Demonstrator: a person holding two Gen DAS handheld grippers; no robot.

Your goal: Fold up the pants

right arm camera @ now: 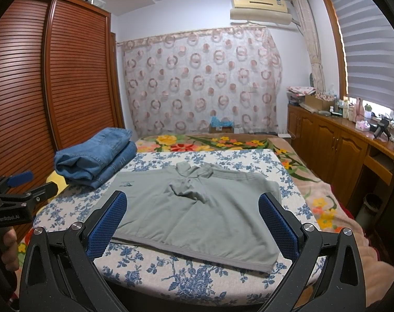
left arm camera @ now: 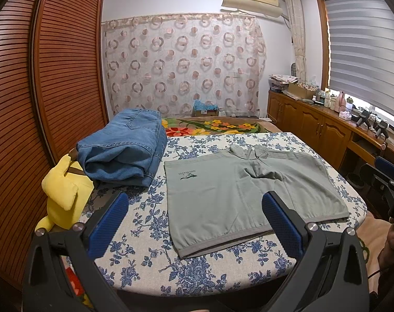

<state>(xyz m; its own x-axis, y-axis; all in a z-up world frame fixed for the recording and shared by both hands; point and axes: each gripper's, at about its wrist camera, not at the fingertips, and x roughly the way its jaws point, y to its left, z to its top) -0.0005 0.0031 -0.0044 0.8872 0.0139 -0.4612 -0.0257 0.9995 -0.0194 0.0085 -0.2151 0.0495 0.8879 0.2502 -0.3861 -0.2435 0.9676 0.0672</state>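
Grey-green shorts [left arm camera: 238, 197] lie spread flat on a blue-flowered board [left arm camera: 170, 267], waistband toward me, legs pointing away, with a bunched crease at the crotch. They also show in the right wrist view [right arm camera: 197, 213]. My left gripper [left arm camera: 194, 221] is open and empty, held above the board's near edge at the shorts' left half. My right gripper [right arm camera: 193, 221] is open and empty, above the shorts' near hem. The right gripper shows at the left wrist view's right edge [left arm camera: 386, 171]; the left gripper shows at the right wrist view's left edge [right arm camera: 20, 184].
Folded blue jeans [left arm camera: 124, 150] lie on the board's far left corner, also in the right wrist view [right arm camera: 95, 156]. A yellow plush toy [left arm camera: 64, 195] sits left of the board. A flowered bed [right arm camera: 314, 195] lies beneath, a wooden wardrobe [left arm camera: 40, 91] left, cabinets [right arm camera: 334, 145] right.
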